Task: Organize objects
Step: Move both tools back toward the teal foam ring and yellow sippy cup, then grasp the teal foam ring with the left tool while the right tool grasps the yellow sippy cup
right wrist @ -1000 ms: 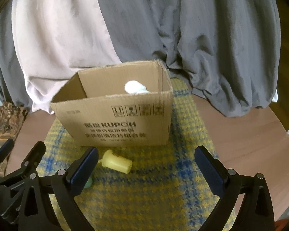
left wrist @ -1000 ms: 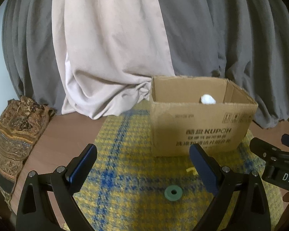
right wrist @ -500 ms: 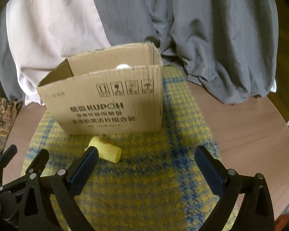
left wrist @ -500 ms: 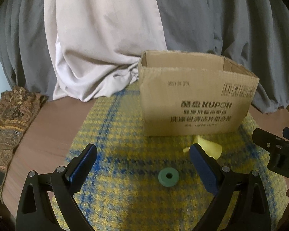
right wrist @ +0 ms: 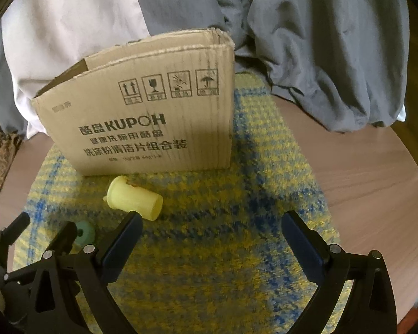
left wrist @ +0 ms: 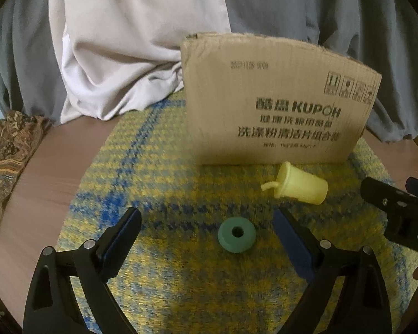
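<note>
L tongs (left wrist: 207, 218) & R tongs (right wrist: 210, 222) both spread, empty; only L view shows whole green ring (left wrist: 237, 234).

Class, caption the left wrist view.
Open left gripper frames green rubber ring before printed cardboard box.

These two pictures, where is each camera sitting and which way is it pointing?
Left wrist: sits on the left gripper, facing forward and down at the green ring lying between its open fingers; the right gripper pokes in at the right edge.
Right wrist: sits on the right gripper, facing the box and yellow cup; the left gripper shows at lower left.
Shared: box, cup, ring, plaid cloth.
</note>
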`<state>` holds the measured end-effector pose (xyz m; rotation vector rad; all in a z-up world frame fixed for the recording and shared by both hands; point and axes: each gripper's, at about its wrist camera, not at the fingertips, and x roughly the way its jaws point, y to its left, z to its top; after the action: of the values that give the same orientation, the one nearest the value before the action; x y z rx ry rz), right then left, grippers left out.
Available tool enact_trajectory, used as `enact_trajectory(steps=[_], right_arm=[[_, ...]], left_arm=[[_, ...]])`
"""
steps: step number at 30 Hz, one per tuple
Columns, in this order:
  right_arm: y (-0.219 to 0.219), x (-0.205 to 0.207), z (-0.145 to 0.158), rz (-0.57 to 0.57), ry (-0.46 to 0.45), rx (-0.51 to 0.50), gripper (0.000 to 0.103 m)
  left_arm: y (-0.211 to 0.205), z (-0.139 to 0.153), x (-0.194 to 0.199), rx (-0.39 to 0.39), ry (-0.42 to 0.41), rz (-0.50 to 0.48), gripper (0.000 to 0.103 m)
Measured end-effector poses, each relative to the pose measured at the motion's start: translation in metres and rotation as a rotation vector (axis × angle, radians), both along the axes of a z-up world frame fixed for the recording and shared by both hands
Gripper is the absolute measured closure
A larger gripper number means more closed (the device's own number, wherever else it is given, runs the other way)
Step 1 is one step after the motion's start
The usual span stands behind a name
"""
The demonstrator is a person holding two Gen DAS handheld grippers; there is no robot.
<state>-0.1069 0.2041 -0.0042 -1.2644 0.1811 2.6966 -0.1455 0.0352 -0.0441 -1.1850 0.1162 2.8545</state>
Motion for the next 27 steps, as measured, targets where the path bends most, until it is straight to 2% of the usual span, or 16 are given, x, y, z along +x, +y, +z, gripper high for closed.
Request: enact_trajectory(steps=[4, 10, 15, 18, 24, 25, 27], right_arm=[[0.001, -0.002, -0.001, 0.0, -0.003, -0.001, 0.003], [0.003, -0.005, -0.004, 0.006, -0.01, -0.004, 0.003], [0.007, -0.008, -0.008, 0.006, -0.016, -0.021, 0.003], [0.007, -0.011, -0.01, 0.007, -0.022, -0.025, 0.003], [0.006, -0.012, -0.012, 0.007, -0.02, -0.02, 0.003], [0.006, -0.013, -0.012, 0.006, -0.02, -0.02, 0.003], [0.006, -0.012, -0.012, 0.007, -0.021, -0.02, 0.003]], left_arm=[[0.006, -0.008, -0.003, -0.001, -0.028, -0.031, 0.015], [0.013, -0.021, -0.011, 0.01, -0.078, -0.055, 0.035], [0.018, -0.03, -0.016, -0.007, -0.105, -0.059, 0.039], [0.02, -0.034, -0.018, -0.005, -0.118, -0.064, 0.046], [0.024, -0.034, -0.016, -0.009, -0.114, -0.091, 0.06], [0.025, -0.034, -0.016, -0.01, -0.113, -0.098, 0.066], [0.027, -0.032, -0.013, -0.016, -0.109, -0.103, 0.068]])
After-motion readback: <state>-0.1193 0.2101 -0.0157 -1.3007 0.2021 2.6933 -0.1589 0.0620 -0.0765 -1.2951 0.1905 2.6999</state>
